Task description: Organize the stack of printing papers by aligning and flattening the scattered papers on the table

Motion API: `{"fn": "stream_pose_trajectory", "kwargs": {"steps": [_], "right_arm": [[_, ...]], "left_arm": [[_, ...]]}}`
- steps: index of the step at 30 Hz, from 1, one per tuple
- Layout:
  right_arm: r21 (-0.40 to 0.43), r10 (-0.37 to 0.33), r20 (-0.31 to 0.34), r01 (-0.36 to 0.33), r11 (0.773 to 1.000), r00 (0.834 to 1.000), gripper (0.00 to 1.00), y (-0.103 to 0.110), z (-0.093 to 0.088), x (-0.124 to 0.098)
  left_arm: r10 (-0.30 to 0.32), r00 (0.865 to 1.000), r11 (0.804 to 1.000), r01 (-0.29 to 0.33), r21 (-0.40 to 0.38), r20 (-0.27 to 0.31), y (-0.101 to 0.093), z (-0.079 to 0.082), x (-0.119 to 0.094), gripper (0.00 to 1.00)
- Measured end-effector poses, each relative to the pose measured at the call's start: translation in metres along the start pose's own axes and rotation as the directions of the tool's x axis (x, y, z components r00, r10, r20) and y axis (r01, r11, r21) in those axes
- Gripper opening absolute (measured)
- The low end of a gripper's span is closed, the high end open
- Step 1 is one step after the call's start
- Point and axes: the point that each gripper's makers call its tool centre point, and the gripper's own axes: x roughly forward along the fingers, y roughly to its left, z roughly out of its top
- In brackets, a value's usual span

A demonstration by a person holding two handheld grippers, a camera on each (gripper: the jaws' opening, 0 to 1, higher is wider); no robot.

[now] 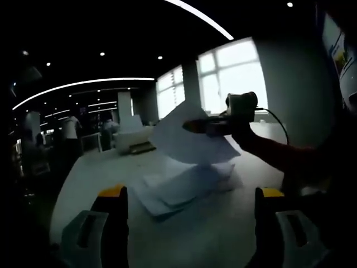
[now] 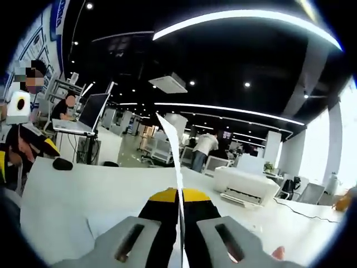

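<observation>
A loose stack of white printing papers [image 1: 184, 188] lies fanned out on the white table [image 1: 223, 234]. Above it, my right gripper [image 1: 194, 127] comes in from the right and holds one sheet [image 1: 181, 142] lifted and tilted. In the right gripper view that sheet [image 2: 174, 162] shows edge-on, pinched between the yellow-tipped jaws of the right gripper [image 2: 179, 196], which is shut on it. My left gripper [image 1: 191, 195] stands open in front of the stack, jaws wide apart and nothing between them.
A white printer [image 2: 245, 187] sits on the table beyond the papers, and is seen too in the left gripper view [image 1: 134, 142]. A small black object [image 2: 62, 163] lies at the table's far side. People stand among desks behind. Bright windows [image 1: 234, 78] back the room.
</observation>
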Motion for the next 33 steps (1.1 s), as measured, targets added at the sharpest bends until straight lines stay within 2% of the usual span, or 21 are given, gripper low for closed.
{"fn": "stream_pose_trajectory", "kwargs": {"steps": [4, 18, 25, 28, 33], "right_arm": [[0.034, 0.016, 0.015, -0.016, 0.999, 1.0, 0.0, 0.001, 0.008, -0.002], [0.074, 0.031, 0.03, -0.034, 0.997, 0.999, 0.0, 0.001, 0.015, -0.002], [0.098, 0.033, 0.046, -0.038, 0.995, 0.998, 0.0, 0.004, 0.019, -0.009], [0.114, 0.032, 0.052, -0.038, 0.993, 0.998, 0.0, 0.005, 0.018, -0.011], [0.095, 0.049, 0.044, -0.053, 0.994, 0.998, 0.0, 0.014, 0.016, -0.008]], "left_arm": [[0.009, 1.0, 1.0, -0.009, 0.004, 0.0, 0.003, 0.0, -0.001, 0.97], [0.024, 1.0, 1.0, -0.024, 0.004, -0.004, 0.009, -0.004, -0.003, 0.97], [0.039, 0.999, 0.999, -0.039, 0.015, -0.014, 0.013, -0.011, -0.008, 0.97], [0.059, 0.998, 0.998, -0.059, -0.006, -0.009, 0.018, -0.016, -0.01, 0.97], [0.055, 0.998, 0.998, -0.055, -0.001, -0.025, 0.015, -0.02, -0.009, 0.97]]}}
